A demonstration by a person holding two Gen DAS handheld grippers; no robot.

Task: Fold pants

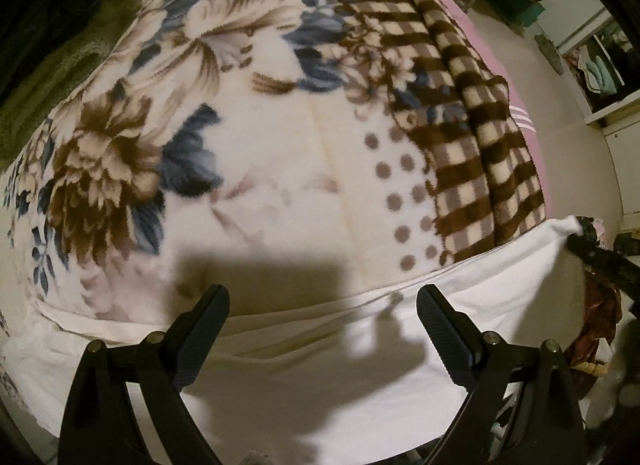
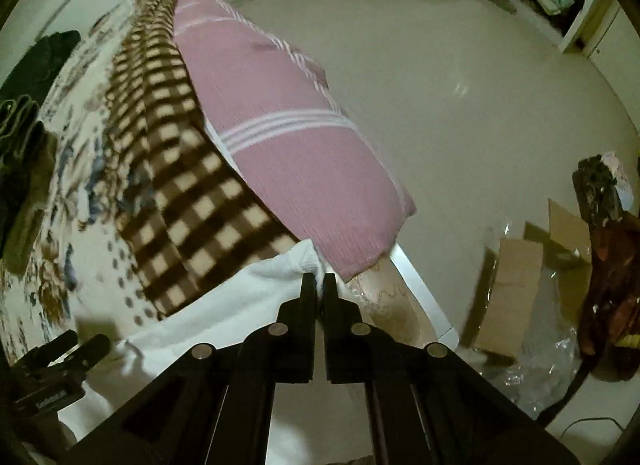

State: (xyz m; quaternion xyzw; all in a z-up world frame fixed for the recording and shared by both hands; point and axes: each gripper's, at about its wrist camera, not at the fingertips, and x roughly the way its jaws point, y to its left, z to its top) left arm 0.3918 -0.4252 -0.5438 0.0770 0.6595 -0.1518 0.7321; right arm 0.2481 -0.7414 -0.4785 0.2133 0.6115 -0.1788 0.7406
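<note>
The white pants [image 1: 320,365] lie across the near edge of a bed with a floral blanket [image 1: 200,125]. My left gripper [image 1: 322,305] is open and empty, its jaws wide apart just above the pants. My right gripper [image 2: 319,283] is shut on a corner of the white pants [image 2: 240,305], pulling that corner out taut at the bed's right edge. In the left wrist view this pinched corner [image 1: 568,225] shows at the far right with the right gripper [image 1: 588,245] on it. The left gripper [image 2: 60,369] shows at the lower left of the right wrist view.
A brown checked blanket [image 1: 460,105] and a pink striped sheet [image 2: 280,125] lie along the bed's right side. A dark green cloth [image 1: 60,45] lies at the far left. The bare floor [image 2: 460,85], cardboard [image 2: 508,297], plastic wrap and shelves lie to the right.
</note>
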